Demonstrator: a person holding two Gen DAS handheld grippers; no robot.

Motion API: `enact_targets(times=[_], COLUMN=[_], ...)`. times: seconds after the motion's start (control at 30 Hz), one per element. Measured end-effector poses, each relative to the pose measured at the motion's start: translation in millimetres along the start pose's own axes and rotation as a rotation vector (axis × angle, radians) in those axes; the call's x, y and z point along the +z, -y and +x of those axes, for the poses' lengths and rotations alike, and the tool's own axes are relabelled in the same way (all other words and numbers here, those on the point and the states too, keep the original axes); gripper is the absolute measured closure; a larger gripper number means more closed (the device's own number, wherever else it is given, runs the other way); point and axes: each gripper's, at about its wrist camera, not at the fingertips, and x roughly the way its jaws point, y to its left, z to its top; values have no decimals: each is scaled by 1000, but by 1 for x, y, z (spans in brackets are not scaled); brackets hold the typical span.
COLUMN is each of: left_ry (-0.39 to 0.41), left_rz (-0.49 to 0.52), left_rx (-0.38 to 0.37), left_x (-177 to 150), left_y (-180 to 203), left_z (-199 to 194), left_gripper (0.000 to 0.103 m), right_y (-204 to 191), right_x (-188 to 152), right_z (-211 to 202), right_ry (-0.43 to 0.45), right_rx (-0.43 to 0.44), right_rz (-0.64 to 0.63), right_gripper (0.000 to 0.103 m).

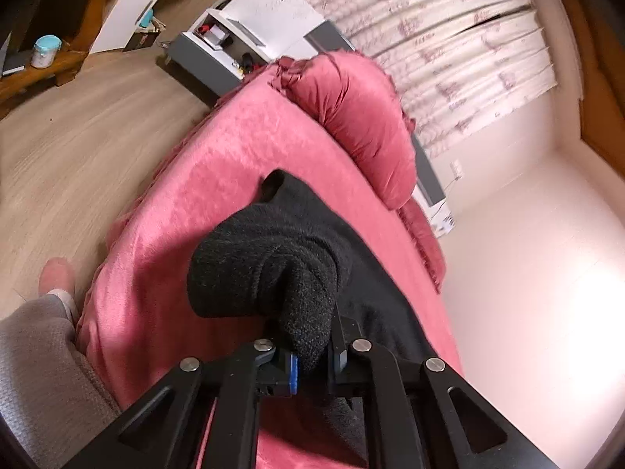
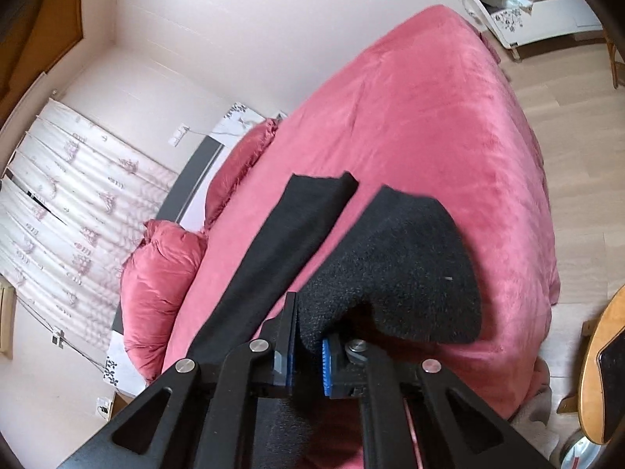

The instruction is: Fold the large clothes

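Black linkage arms fill the bottom of the left wrist view, and the left gripper point(image 1: 312, 355) is pinched tight on a bunched fold of the black knitted garment point(image 1: 269, 269), blue pad showing on one finger. That dark cloth bulges up from the jaws toward twelve o'clock and trails off to four o'clock, lying over the pink velvety bedspread point(image 1: 218, 179). A plump pink pillow point(image 1: 351, 117) sits at one o'clock against the white patterned curtain point(image 1: 461, 47). At eight o'clock, a grey knit sleeve point(image 1: 35, 359) with a thumb above it rests just beside the bed's edge, over the pale wooden floor point(image 1: 78, 133).

Over to the right wrist view: the right gripper point(image 2: 308, 355) is clamped on another thick fold of the same black garment, blue pads point(image 2: 326, 367) pressing the knit. One lobe swells toward two o'clock; a flat strip runs to twelve o'clock across the bedspread. Two pink pillows lie at nine o'clock.
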Motion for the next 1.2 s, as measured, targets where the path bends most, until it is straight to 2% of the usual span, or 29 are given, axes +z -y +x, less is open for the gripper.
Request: enact_targets(times=[0.2,0.37,0.5,0.6,0.7,0.9,1.1,1.2], left_ry=[-19,-18,-36,-54,-48,-22,-14,-20], left_rz=[-40,-30,-25,-90,-140,-116,-126,-91], left_rx=[-20,-34,10,-5,-47,-107,-105,-86], left_x=[-3,-11,-11,-9,-2,29,62,76], left_y=[-5,0,-2,-4,4,44,67,84], left_z=[-16,-46,-44,-29,-19,4,50,80], left_gripper=[94,94,94,94,94,93,92,92], right_y=[7,15,23,26,24,-9,-45,-58], right_x=[5,6,8,12,17,45,82,98], right_z=[-18,-45,-56,-44,-26,12,68,103], right_ry=[24,35,33,2,-15,-20,-43,-55], right_rx=[1,12,14,3,41,108,132,130], right_rz=[29,34,41,53,112,108,85,100], right_gripper=[95,95,95,95,95,95,95,95])
